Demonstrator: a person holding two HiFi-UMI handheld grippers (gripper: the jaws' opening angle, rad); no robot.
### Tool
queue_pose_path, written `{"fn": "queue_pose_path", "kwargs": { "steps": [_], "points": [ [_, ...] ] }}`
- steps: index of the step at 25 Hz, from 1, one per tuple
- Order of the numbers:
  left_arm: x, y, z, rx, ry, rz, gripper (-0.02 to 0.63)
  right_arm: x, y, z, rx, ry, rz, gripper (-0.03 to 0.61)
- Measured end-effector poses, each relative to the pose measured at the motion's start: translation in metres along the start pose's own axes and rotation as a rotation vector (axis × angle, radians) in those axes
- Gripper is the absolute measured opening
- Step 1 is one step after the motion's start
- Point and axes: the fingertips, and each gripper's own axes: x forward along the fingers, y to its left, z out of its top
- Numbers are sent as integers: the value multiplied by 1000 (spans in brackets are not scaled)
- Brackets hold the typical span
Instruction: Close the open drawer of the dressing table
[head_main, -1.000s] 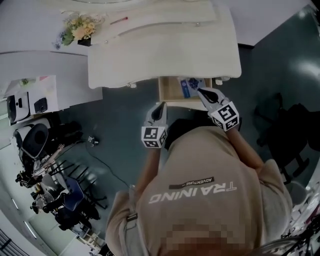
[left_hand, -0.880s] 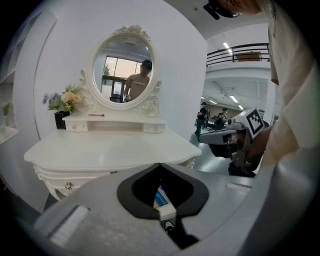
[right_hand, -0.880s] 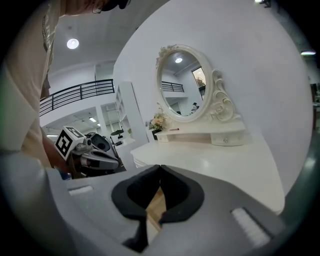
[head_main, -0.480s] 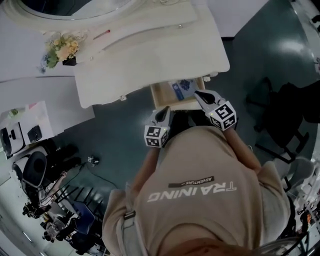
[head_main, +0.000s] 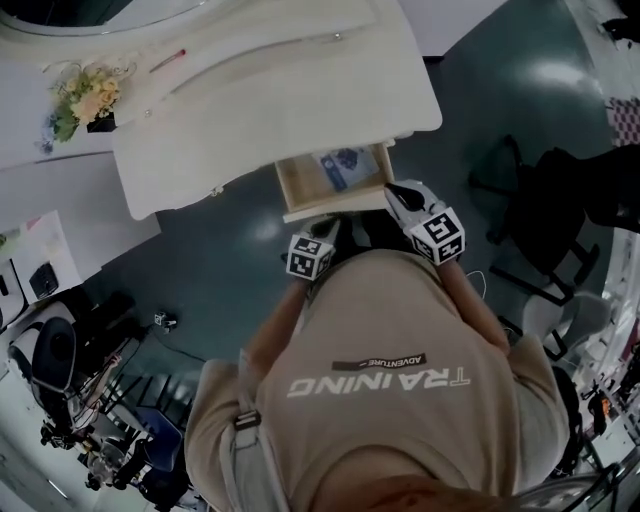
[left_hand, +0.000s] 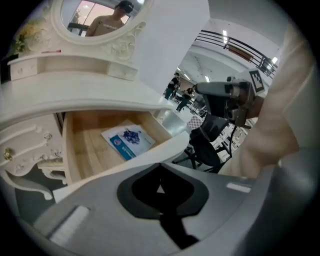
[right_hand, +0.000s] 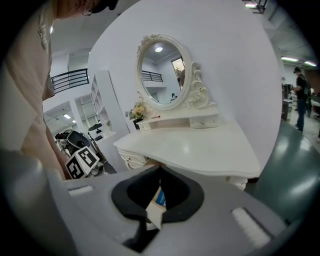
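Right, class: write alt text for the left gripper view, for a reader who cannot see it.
The drawer of a white dressing table stands open, a blue-and-white booklet lying inside. The left gripper, tongs shut, fills the foreground.

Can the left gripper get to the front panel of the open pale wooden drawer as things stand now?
Probably yes. The left gripper, jaws together, sits just short of the front panel of the open pale wooden drawer, and nothing shows between them.
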Motion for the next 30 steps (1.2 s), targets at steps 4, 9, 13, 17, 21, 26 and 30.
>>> {"fn": "queue_pose_path", "kwargs": {
  "steps": [4, 9, 13, 17, 21, 26, 30],
  "points": [
    [18, -3, -18, -54, 91, -25, 8, 3, -6, -2, -2, 8, 14, 5],
    [45, 6, -28, -95, 131, -1, 8, 2, -18, -4, -2, 17, 10, 5],
    [54, 5, -20, -133, 129, -2, 8, 0, -25, -6, -8, 31, 22, 5],
    [56, 9, -12, -186, 126, 10, 8, 0, -30, -2, -10, 36, 30, 5],
    [62, 19, 2, -229, 113, 31, 8, 2, -37, 2, -16, 43, 28, 5],
    [73, 34, 19, -236, 106, 52, 8, 7, -40, 9, -25, 42, 38, 5],
    [76, 45, 38, -213, 103, 66, 8, 13, -42, 12, -40, 64, 41, 5]
  ]
}}
